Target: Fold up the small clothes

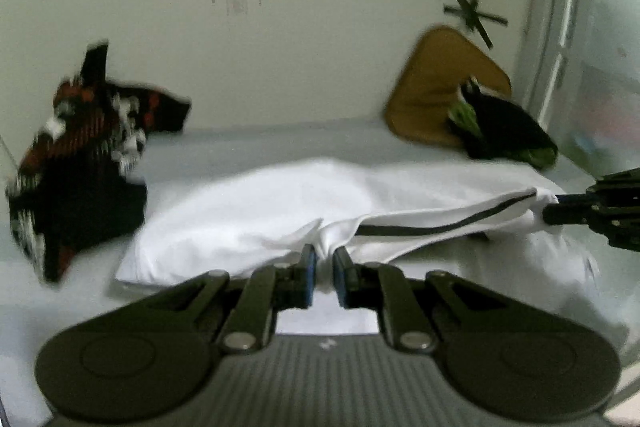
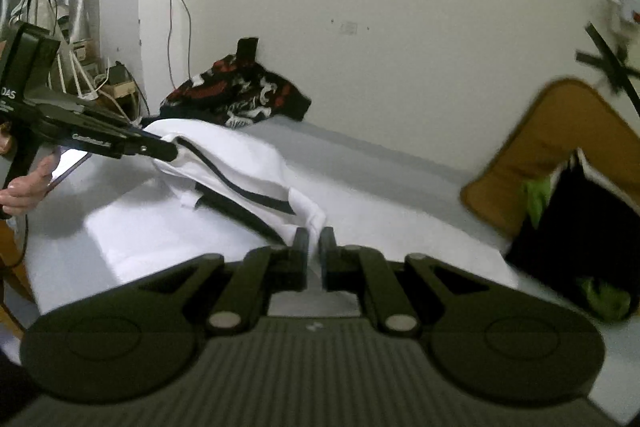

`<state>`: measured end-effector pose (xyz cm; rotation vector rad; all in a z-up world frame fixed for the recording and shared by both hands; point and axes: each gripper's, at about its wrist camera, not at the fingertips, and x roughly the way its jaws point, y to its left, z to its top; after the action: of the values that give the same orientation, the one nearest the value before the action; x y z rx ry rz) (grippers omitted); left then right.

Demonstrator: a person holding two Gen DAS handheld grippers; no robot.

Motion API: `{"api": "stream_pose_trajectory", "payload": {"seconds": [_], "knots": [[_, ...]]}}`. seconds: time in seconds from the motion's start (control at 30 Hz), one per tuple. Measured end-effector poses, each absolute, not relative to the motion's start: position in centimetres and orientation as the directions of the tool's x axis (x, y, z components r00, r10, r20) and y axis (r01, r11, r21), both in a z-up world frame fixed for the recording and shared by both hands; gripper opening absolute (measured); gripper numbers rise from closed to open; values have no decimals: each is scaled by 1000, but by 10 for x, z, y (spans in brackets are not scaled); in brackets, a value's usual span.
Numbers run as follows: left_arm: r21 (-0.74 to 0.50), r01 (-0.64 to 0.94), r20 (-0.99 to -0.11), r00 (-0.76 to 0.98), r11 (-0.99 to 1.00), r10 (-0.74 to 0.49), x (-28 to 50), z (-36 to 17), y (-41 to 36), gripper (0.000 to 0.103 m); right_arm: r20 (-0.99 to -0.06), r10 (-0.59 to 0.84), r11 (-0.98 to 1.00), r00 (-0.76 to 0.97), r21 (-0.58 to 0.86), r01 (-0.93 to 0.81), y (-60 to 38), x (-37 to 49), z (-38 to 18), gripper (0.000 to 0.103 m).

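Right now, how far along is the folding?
Nothing looks folded yet. In hand: the white garment, its dark-trimmed edge pinched by both the left gripper and the right gripper, jaws shut on cloth. Left: the black-and-red patterned garment and black-and-green garment, both crumpled on the bed.

The patterned black, red and white garment (image 1: 80, 163) is smeared by blur in the left wrist view, so its print cannot be read. The right gripper (image 1: 550, 213) is cut off by that picture's right edge. In the right wrist view the black and green clothing (image 2: 576, 227) hides the lower part of the brown cushion (image 2: 560, 131). The person's hand (image 2: 24, 187) is cropped at the left edge.
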<state>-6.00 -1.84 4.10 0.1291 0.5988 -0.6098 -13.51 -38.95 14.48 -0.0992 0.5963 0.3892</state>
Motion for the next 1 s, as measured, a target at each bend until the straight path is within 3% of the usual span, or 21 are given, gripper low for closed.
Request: {"api": "stream_pose_trajectory", "payload": {"seconds": [0.23,0.3,0.33,0.37,0.43,0.47,0.57,0.7,0.73,0.77,0.8,0.83,0.9,1.0], "knots": [[-74,601,-626,593,796,-506,-89,9,-4,26,-649,303,950,698,149,-274,-397,-165,86,14],[-111,602,-601,593,791,-536,-92,19,13,39,-660,317,948,681,195,-251,-403,-166,84,15],[-126,585,-578,613,801,-538,-93,26,23,55,-644,338,941,686,230,-248,-411,-166,90,20],[-143,554,-551,644,820,-531,-91,34,34,64,-615,349,937,707,259,-237,-418,-168,98,34],[-194,481,-502,700,855,-508,-83,48,58,68,-519,327,932,790,315,-179,-444,-172,120,50],[-229,439,-489,720,869,-493,-75,53,69,76,-481,305,930,822,337,-148,-453,-174,127,55],[-322,324,-508,734,890,-451,-43,53,88,84,-418,201,914,886,405,-17,-487,-168,136,68],[-390,280,-560,683,877,-468,-13,38,80,75,-473,164,894,866,442,72,-500,-136,117,68],[-388,284,-572,671,877,-471,-10,34,72,64,-482,181,882,857,466,75,-500,-132,111,67],[-382,285,-592,655,879,-469,-6,30,65,42,-489,207,871,847,486,68,-499,-124,104,62],[-378,287,-610,638,880,-470,-3,27,61,27,-497,228,866,837,497,59,-497,-120,100,51],[-378,293,-625,619,878,-476,-3,24,59,5,-507,246,864,826,501,50,-493,-115,97,15],[-387,305,-611,622,870,-490,-11,27,65,5,-522,255,864,814,502,51,-487,-120,98,10],[-378,313,-560,672,872,-484,-29,39,84,5,-460,195,859,866,506,75,-495,-153,114,9]]}}
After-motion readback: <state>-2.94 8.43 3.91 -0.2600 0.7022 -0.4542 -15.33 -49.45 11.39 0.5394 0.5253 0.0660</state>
